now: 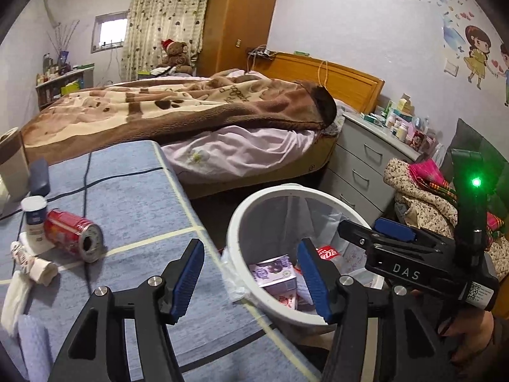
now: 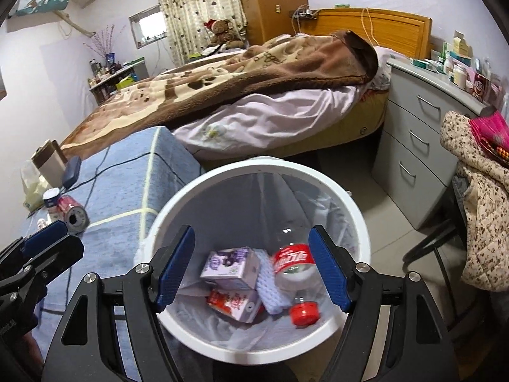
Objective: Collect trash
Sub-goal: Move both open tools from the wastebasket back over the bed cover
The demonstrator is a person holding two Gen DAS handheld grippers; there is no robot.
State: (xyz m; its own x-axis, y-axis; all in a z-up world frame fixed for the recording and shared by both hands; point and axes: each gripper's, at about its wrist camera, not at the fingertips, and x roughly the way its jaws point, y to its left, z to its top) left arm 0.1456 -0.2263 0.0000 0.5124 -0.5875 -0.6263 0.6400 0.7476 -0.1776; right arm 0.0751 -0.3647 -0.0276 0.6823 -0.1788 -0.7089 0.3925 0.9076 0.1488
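A white bin (image 2: 254, 166) lined with a clear bag stands on the floor beside the blue-clothed table (image 1: 133, 191). In it lie a purple carton (image 2: 229, 263), a red-and-white carton (image 2: 233, 302), a white foam sleeve (image 2: 270, 286) and a clear bottle (image 2: 296, 262) with a red label. My right gripper (image 2: 251, 267) hangs open over the bin (image 1: 235, 222), nothing between its pads. My left gripper (image 1: 251, 278) is open and empty above the table edge and the bin's rim. On the table lie a red can (image 1: 71, 235), a white cup (image 1: 33, 216) and crumpled wrappers (image 1: 31, 264).
A bed (image 1: 191, 111) with a brown blanket stands behind the table. Grey drawers (image 1: 366, 159) crowded with boxes stand right of it, and a chair piled with clothes (image 1: 423, 191) is at the far right. A black cable (image 1: 86, 184) runs across the table cloth.
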